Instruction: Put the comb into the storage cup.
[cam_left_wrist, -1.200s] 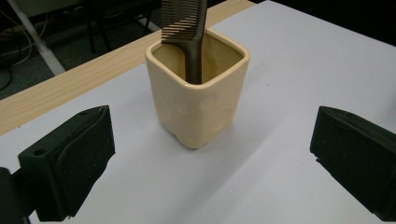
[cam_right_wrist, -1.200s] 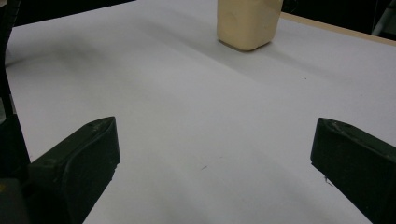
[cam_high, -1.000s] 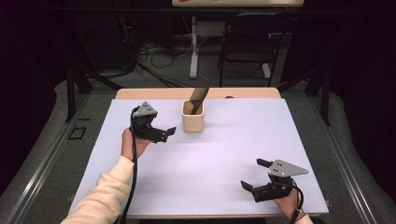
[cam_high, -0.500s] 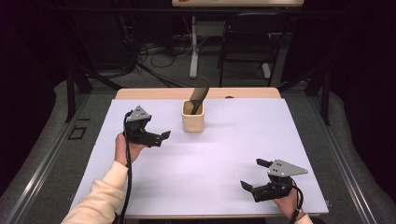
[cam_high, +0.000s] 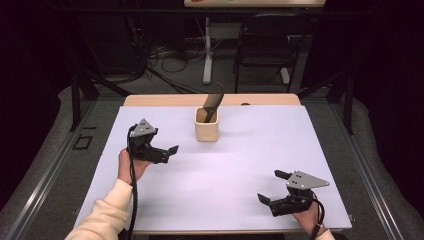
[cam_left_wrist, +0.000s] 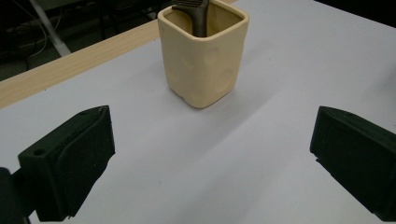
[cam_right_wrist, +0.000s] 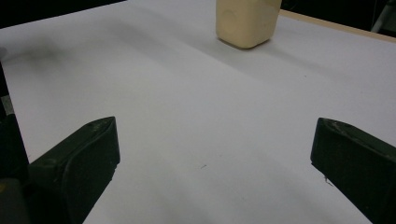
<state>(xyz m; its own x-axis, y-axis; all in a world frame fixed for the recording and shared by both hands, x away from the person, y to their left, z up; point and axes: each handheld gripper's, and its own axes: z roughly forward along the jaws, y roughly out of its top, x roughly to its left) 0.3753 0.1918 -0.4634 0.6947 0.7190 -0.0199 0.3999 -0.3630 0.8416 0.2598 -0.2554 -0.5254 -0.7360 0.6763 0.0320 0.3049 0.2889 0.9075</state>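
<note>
A cream square cup stands at the back middle of the white-covered table, with a dark utensil leaning out of it. My left gripper hovers open to the cup's left and nearer the person, nothing between its fingers. The left gripper view has the cup and utensil handle ahead, beyond the left gripper, whose jaws are spread wide. My right gripper rests open near the front right corner. The right gripper view looks past the empty right gripper to the cup's base, far off.
A wooden strip runs along the table's far edge. Behind the table are a dark chair, a white stand and floor cables. White surface lies between the two grippers.
My left gripper has drawn back from the cup, toward the person and slightly left. The right gripper has stayed put.
</note>
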